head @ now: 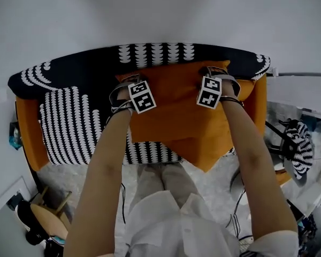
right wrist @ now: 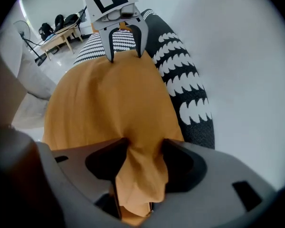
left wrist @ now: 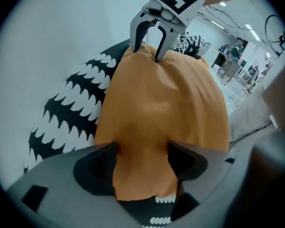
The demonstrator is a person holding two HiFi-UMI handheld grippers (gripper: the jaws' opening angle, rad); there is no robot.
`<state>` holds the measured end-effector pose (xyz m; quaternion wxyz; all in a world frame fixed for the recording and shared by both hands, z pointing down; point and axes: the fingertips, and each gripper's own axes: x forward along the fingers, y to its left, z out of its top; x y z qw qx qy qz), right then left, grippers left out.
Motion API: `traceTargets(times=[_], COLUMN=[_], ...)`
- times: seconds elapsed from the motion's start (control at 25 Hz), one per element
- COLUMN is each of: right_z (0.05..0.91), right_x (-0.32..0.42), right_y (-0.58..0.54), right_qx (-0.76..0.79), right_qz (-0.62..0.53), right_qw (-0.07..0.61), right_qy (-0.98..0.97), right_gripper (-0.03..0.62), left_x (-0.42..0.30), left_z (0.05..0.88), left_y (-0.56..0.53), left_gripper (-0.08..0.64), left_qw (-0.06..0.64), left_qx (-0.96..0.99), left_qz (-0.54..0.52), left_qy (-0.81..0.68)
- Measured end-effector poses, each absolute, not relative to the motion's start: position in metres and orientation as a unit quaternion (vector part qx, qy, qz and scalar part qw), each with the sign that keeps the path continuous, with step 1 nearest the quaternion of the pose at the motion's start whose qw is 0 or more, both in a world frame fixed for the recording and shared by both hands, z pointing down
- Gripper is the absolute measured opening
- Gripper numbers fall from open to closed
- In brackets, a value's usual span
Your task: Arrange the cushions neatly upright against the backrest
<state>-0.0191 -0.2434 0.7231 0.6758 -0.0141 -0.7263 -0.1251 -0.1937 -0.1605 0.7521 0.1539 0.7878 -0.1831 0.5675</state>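
White shirt [head: 176, 218] and two bare forearms [head: 109, 165] fill the bottom of the head view, reaching out over a small sofa [head: 27, 127] with orange sides and a black-and-white backrest [head: 96, 63].

Both grippers are at the top edge of the orange cushion [head: 176, 116], one near each upper corner. On the right gripper [right wrist: 145, 148], the fingers [right wrist: 180, 160] are closed on a bunched fold of the orange cloth. On the left gripper [left wrist: 141, 151], the fingers [left wrist: 102, 158] stand wide with the cushion's corner lying between them. The cloth there is smooth and shows no pinch, so I judge that side loose rather than gripping.

The orange cushion sits on the right half of the seat. Its top edge is close to the backrest, but its lower corner sticks out past the seat's front edge, so it looks skewed and not yet set square.

The patterned cushion [head: 69, 125] is on the left half, just beside the orange one. It seems to lean on the backrest, though the steep view leaves that unsure.

By my reading, about half the task is done. What remains is to square the orange cushion, stand it against the backrest and let it go.
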Motion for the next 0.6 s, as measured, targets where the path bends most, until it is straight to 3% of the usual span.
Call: traceTargets(times=[0.12,0.24,0.36,0.6], right_z=[0.72,0.714,0.708,0.691], right_x=[-0.017,-0.017,-0.018,-0.011], right_y=[-0.238,-0.234,-0.229,-0.208], right_qx=[-0.004,0.003,0.005,0.02], right_qz=[-0.13,-0.14,-0.159,-0.162], right_qw=[0.674,0.672,0.671,0.663], right_qy=[-0.727,-0.727,-0.724,-0.73], right_gripper=[0.197,0.111,0.052,0.015], left_x=[-0.193,-0.198,-0.199,-0.194], left_z=[0.755,0.752,0.746,0.728], left_y=[-0.16,-0.159,-0.152,-0.133], left_gripper=[0.303,0.134,0.053,0.02], left_qw=[0.15,0.145,0.161,0.193], left_qx=[0.783,0.775,0.772,0.768], left_qz=[0.569,0.574,0.565,0.547], left_qy=[-0.202,-0.221,-0.241,-0.273])
